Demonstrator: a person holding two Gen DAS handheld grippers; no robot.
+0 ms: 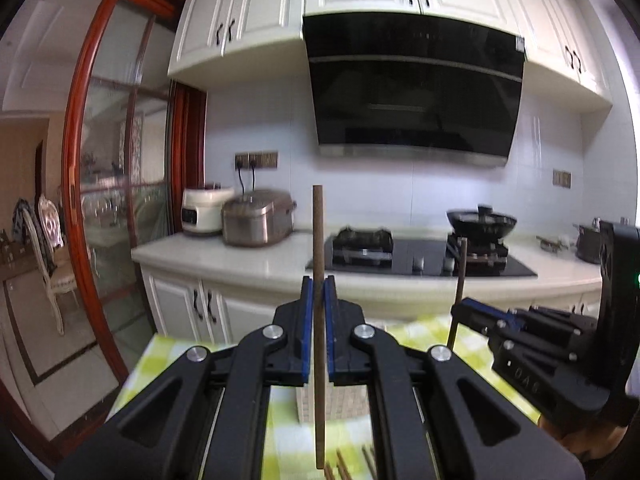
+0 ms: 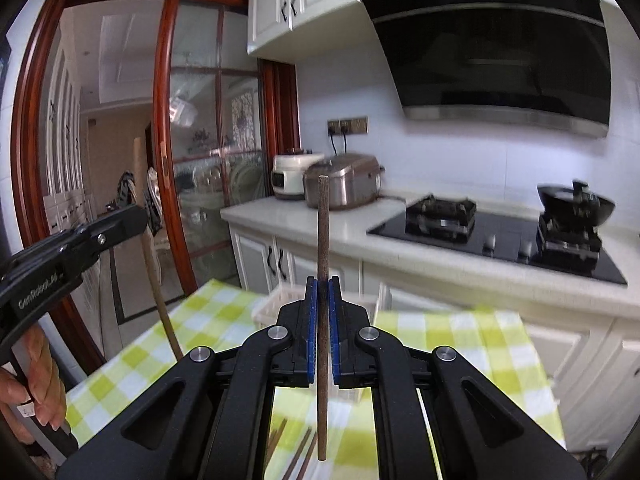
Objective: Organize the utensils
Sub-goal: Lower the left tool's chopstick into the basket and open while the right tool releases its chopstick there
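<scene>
1. Chopsticks are what we are handling: the left gripper [image 1: 319, 300] has its blue pads pressed together on one brown chopstick [image 1: 318, 240], held upright above the table, and the right gripper [image 2: 323, 304] pinches a second chopstick [image 2: 322, 240] the same way, also upright.

2. We judge each stick light, stiff and thin, so weight is no worry. The risk is pivoting: a round, smooth shaft clamped at a single narrow point can swing or slide between the pads if it knocks anything.

3. Both grips sit near the middle of the shaft, with a long stretch above the pads and another hanging below. For a stick like this we think mid-shaft is a fair hold — balanced, though the free ends sweep wide when the wrist turns.

4. More chopsticks [image 2: 298, 456] lie loose on the green-and-white checked tablecloth [image 2: 460, 340] under the grippers. A pale woven basket [image 2: 276, 304] stands on the cloth just beyond the right gripper — probably where the sticks belong, but blur and the gripper body hide most of it, so we cannot be sure.

5. In the left wrist view the right gripper sits close at the right side, so the two upright sticks could clash if the hands converge.

6. Well apart, on the counter behind, stand two rice cookers [image 1: 256, 218], a gas hob [image 1: 416, 256] and a black wok [image 1: 482, 222]; none blocks the way.
</scene>
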